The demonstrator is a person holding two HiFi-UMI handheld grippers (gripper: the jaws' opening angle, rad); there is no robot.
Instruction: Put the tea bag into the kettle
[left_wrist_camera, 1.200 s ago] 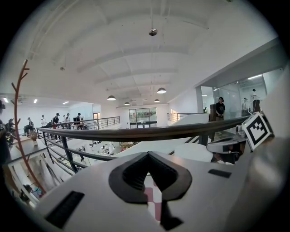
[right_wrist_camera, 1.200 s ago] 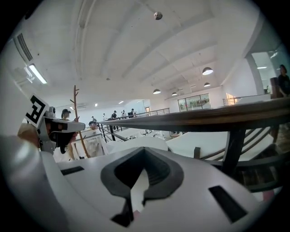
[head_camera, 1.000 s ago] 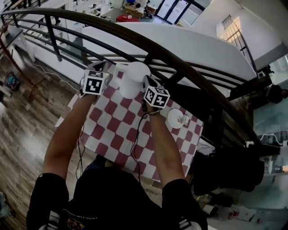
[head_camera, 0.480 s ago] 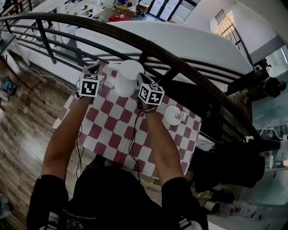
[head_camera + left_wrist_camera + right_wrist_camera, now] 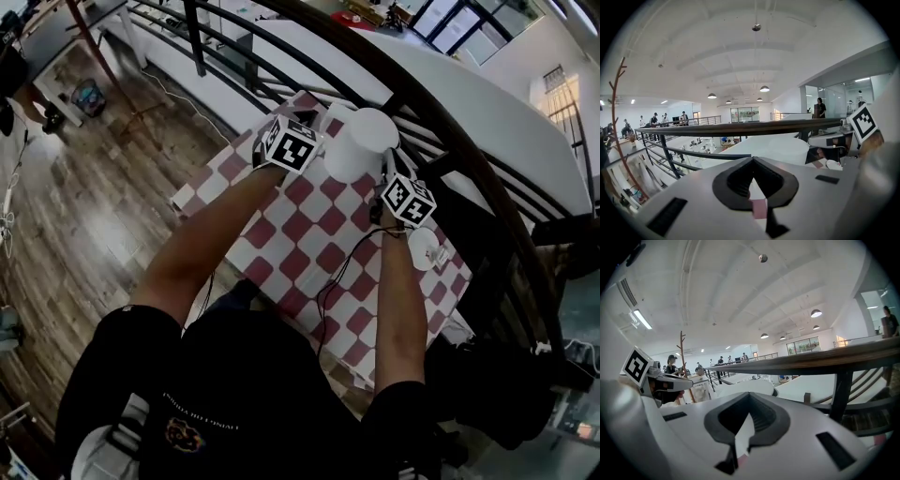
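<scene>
A white kettle [image 5: 361, 145] stands at the far edge of a red-and-white checked table [image 5: 309, 230]. My left gripper [image 5: 302, 122] hovers close to the kettle's left side and my right gripper [image 5: 386, 173] close to its right side. In the left gripper view the jaws of the left gripper [image 5: 757, 199] are shut, with only checked cloth showing through the slit. The right gripper [image 5: 740, 437] looks the same in its own view, with nothing clearly between its jaws. The kettle is a blurred white mass at the edge of both views [image 5: 883, 178] [image 5: 621, 418]. I see no tea bag.
A dark curved railing [image 5: 441, 103] runs just behind the table, with a drop to a lower floor beyond. A small white round piece [image 5: 424, 248] lies on the cloth to the right of the right gripper. The wooden floor [image 5: 103, 187] lies to the left.
The head view has swung, so the table now sits further right in the frame. Both grippers keep their places on either side of the kettle.
</scene>
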